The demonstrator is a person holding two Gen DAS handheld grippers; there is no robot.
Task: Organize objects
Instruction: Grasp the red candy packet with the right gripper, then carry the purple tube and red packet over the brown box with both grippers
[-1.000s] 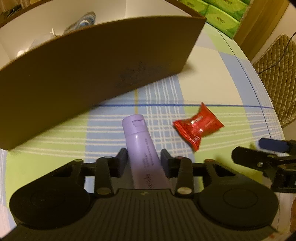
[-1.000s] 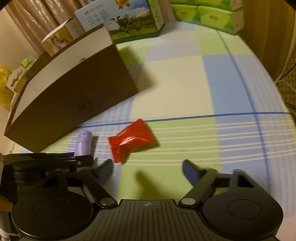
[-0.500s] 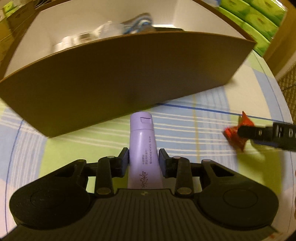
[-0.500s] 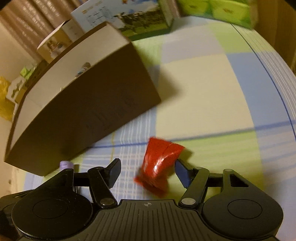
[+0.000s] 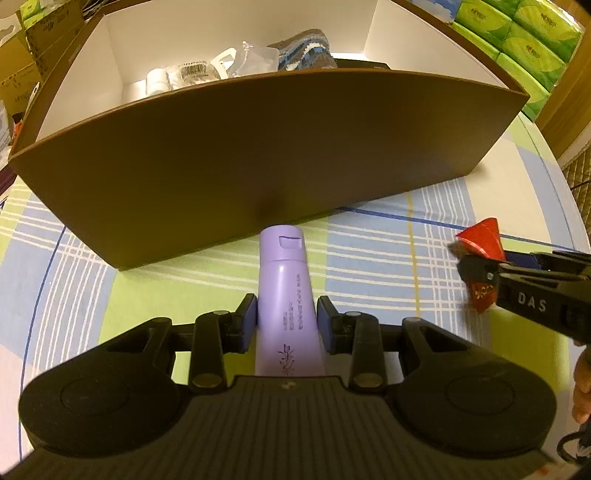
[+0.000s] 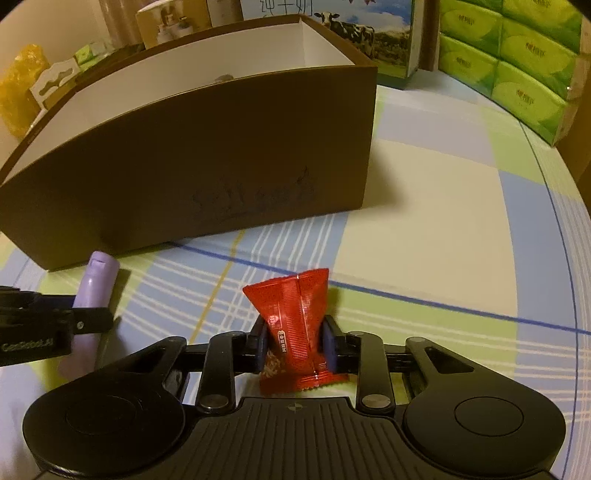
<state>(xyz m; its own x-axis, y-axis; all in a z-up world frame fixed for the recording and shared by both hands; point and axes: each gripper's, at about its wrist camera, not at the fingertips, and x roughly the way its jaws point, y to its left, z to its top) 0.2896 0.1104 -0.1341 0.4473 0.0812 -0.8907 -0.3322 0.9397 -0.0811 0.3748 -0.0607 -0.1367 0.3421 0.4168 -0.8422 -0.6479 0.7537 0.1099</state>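
Left wrist view
Left claw [image 5: 287, 324]: narrow, both blue pads pressed against the sides of a lilac tube [image 5: 286, 295].
Lilac tube: held in the left claw, flip cap pointing away from it toward the box, dark print and a small sprig drawn along its body.
Brown box [image 5: 258, 162]: just ahead of the left claw, open on top, white inside; the tube's cap comes close to the foot of its near wall.
Inside the box: white bottles [image 5: 159, 82], a clear plastic pack [image 5: 255, 61] and a blue-and-grey knitted piece [image 5: 306, 51], all toward the far end.
Right claw [image 5: 480, 275]: off to the right of the left claw, seen from the side, gripping a red snack packet [image 5: 480, 240].
Table [image 5: 369, 254]: covered with a green, blue and cream checked cloth.
Green tissue packs [image 5: 517, 33]: stacked beyond the box, far right.

Right wrist view
Right claw [image 6: 295, 345]: its jaws have just been closing and now pinch the red snack packet [image 6: 295, 321] at its waist.
Red snack packet: standing upright between the pads, its crimped top flaring out ahead of the claw, its lower end toward the claw body.
Left claw [image 6: 92, 319]: to the left, side-on, around the lilac tube [image 6: 96, 284].
Brown box [image 6: 207, 162]: ahead and left of the right claw, faint dark lettering on its near wall.
Milk carton with cows [image 6: 373, 33]: behind the box.
Green tissue packs [image 6: 517, 55]: far right.
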